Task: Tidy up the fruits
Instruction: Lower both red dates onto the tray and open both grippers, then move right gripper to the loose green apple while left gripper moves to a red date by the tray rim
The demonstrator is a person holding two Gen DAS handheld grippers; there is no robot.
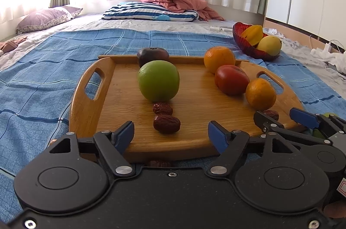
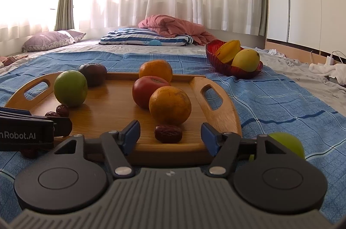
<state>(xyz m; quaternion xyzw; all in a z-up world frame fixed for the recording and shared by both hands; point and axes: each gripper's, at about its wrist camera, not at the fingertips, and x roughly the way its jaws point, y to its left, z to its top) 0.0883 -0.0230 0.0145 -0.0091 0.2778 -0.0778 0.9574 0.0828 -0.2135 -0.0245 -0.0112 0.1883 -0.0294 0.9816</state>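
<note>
Both sets of jaws stand open and empty at the bottom of each view. A date (image 1: 166, 123) lies just ahead of the left gripper (image 1: 170, 135); another date (image 2: 168, 133) lies ahead of the right gripper (image 2: 169, 135). Both rest at the near edge of a wooden tray (image 1: 86, 108) on a bed. Behind them, mid-frame, sit a green apple (image 1: 158, 80), a tomato (image 1: 231, 80) and two oranges (image 1: 260, 94). A second green fruit (image 2: 287, 143) lies off the tray, lower right. Risk: the dates look small and wrinkled, so closing jaws could nudge one off the low edge, or bump the round orange nearby into rolling.
</note>
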